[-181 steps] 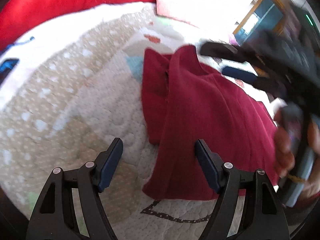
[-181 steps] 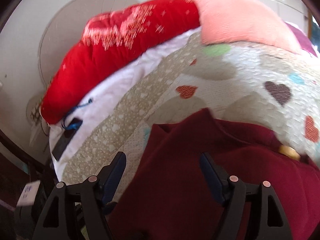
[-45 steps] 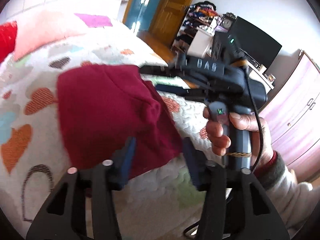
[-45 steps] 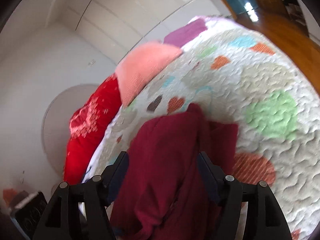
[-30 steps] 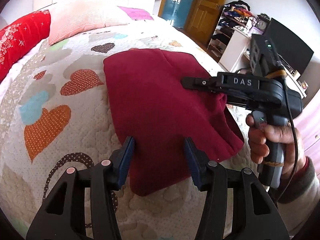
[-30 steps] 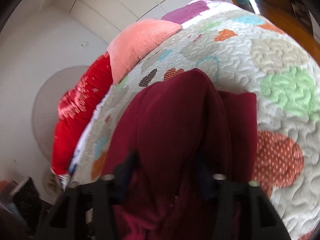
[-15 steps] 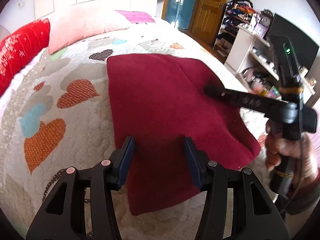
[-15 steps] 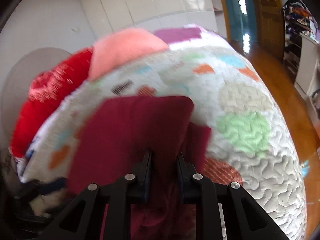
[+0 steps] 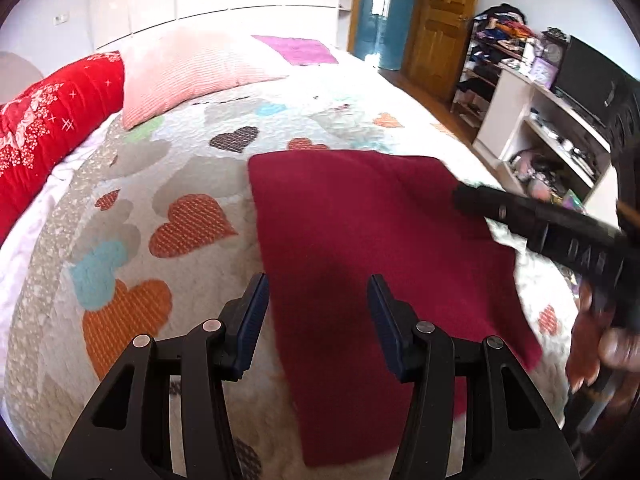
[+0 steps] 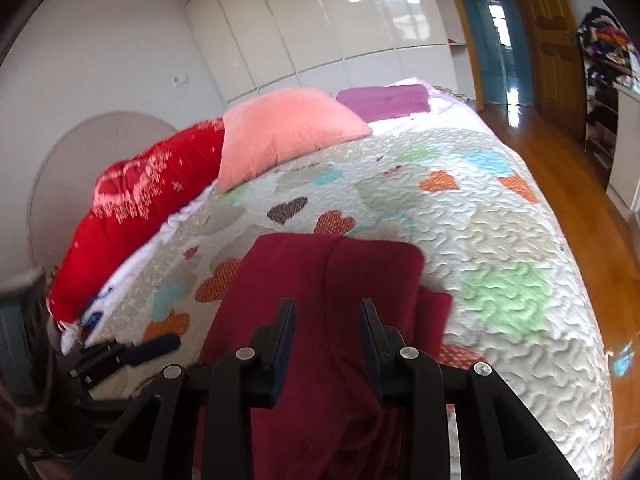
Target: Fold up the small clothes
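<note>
A dark red garment (image 9: 360, 248) lies folded flat on the heart-patterned quilt (image 9: 168, 184). My left gripper (image 9: 318, 304) is open and empty above the garment's near left edge. In the right wrist view the same garment (image 10: 320, 276) lies below my right gripper (image 10: 326, 320), which is open and empty above its middle. The right gripper also shows in the left wrist view (image 9: 560, 232), held over the garment's right edge. The left gripper shows in the right wrist view (image 10: 140, 350) at the garment's left side.
A red pillow (image 9: 48, 120), a pink pillow (image 9: 188, 72) and a purple cushion (image 9: 296, 50) lie at the head of the bed. A white shelf unit (image 9: 532, 136) and wooden door (image 9: 444, 20) stand to the right. Wooden floor (image 10: 560, 168) borders the bed.
The right gripper has opened and let go of the garment, then pulled back to the right. The garment now lies flat. The left gripper has barely moved.
</note>
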